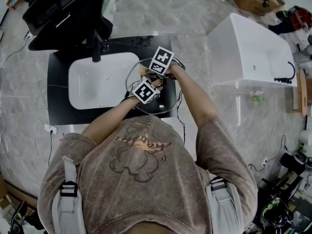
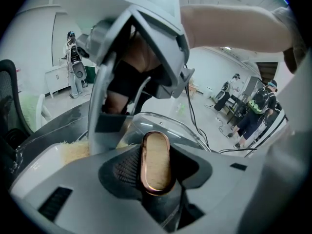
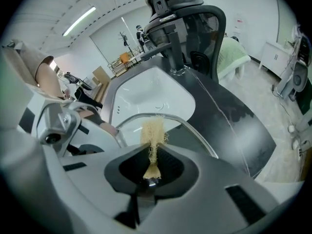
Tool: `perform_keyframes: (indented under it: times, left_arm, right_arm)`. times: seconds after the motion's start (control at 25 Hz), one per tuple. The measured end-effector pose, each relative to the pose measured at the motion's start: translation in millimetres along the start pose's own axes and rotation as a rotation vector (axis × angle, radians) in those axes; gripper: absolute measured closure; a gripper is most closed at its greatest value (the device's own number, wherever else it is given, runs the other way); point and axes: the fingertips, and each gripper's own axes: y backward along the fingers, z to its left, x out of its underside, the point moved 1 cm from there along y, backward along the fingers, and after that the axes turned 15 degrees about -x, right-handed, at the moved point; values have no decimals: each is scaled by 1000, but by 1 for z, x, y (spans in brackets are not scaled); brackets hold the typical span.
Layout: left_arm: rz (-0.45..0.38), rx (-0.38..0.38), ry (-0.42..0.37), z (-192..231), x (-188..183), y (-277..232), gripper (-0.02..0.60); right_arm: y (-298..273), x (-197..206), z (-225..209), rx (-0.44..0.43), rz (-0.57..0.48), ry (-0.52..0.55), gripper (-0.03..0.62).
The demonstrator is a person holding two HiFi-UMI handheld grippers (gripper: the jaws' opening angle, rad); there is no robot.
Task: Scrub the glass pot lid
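The glass pot lid lies over the black counter, just right of the white sink. In the left gripper view, my left gripper is shut on the lid's oval, copper-rimmed knob, and the glass dome curves away beyond it. My right gripper is shut on a beige fibrous scrubber, whose frayed end rests against the lid's rim. In the head view the left gripper and the right gripper sit close together over the lid.
A black faucet stands at the sink's far edge, with a black office chair behind it. A white bathtub stands to the right on the marble floor. Cables trail from the counter. People stand in the background.
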Motion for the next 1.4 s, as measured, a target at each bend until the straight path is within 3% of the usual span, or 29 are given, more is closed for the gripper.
perform_keyframes:
  times: [0.12, 0.4, 0.84, 1.08, 1.4]
  left_arm:
    - [0, -7, 7, 0, 0, -2, 397]
    - [11, -1, 3, 0, 3, 0, 397]
    - [0, -3, 13, 0, 1, -1, 397]
    - [-9, -13, 17, 0, 2, -1, 397]
    - [-1, -5, 7, -1, 0, 0, 397]
  right_arm:
    - [-3, -7, -2, -4, -38, -24, 543]
    - [-13, -17, -2, -39, 2, -16, 543]
    - [-25, -37, -7, -58, -43, -63, 543]
    - [-27, -42, -11, -18, -74, -74, 543]
    - [-12, -41, -31, 59, -208, -167, 542]
